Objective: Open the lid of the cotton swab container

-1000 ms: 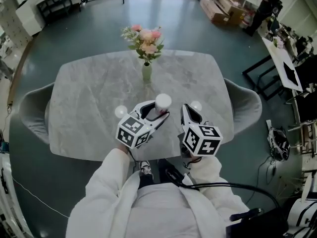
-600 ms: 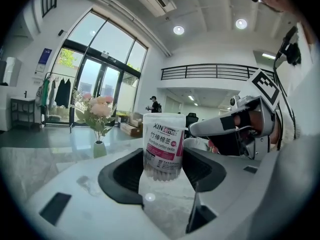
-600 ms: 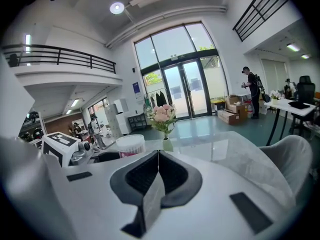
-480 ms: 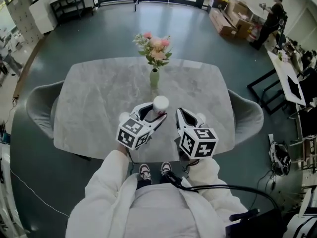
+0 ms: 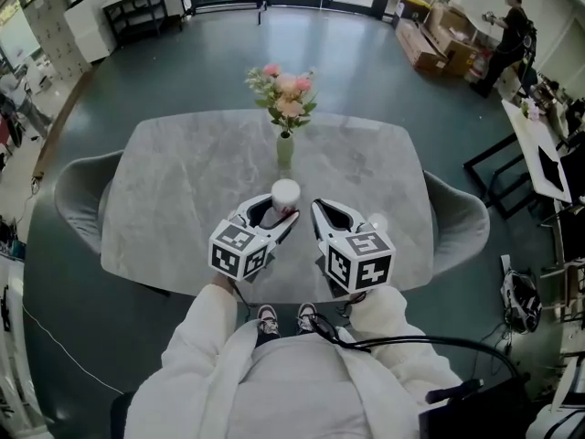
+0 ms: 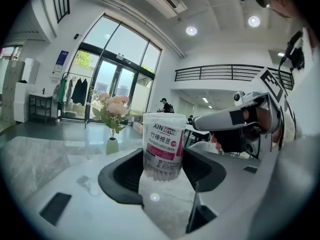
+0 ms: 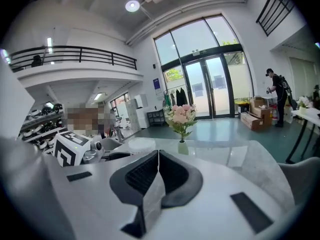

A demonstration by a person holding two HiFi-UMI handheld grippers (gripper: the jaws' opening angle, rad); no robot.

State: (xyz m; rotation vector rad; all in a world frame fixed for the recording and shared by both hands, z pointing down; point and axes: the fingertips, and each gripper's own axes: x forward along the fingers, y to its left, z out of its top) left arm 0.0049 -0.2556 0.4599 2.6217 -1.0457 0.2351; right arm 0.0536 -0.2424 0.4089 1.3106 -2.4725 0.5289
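The cotton swab container (image 5: 284, 196) is a clear tub with a white lid and a pink label (image 6: 163, 145). My left gripper (image 5: 277, 212) is shut on its lower body and holds it upright above the near side of the grey marble table (image 5: 183, 181). My right gripper (image 5: 316, 208) is shut and empty, with its tips just right of the container, level with its upper part. In the right gripper view the shut jaws (image 7: 158, 153) point past the white lid (image 7: 141, 144), which lies a little to their left. The right gripper (image 6: 235, 120) also shows at the right of the left gripper view.
A small green vase of pink flowers (image 5: 285, 144) stands at the table's middle, just beyond the container. A white disc (image 5: 377, 222) lies on the table to the right. Grey chairs (image 5: 78, 199) flank the table. A person (image 5: 512, 26) stands far off at the back right.
My right gripper has moved left, closing the gap to the container. The left gripper has shifted slightly with the container still in it.
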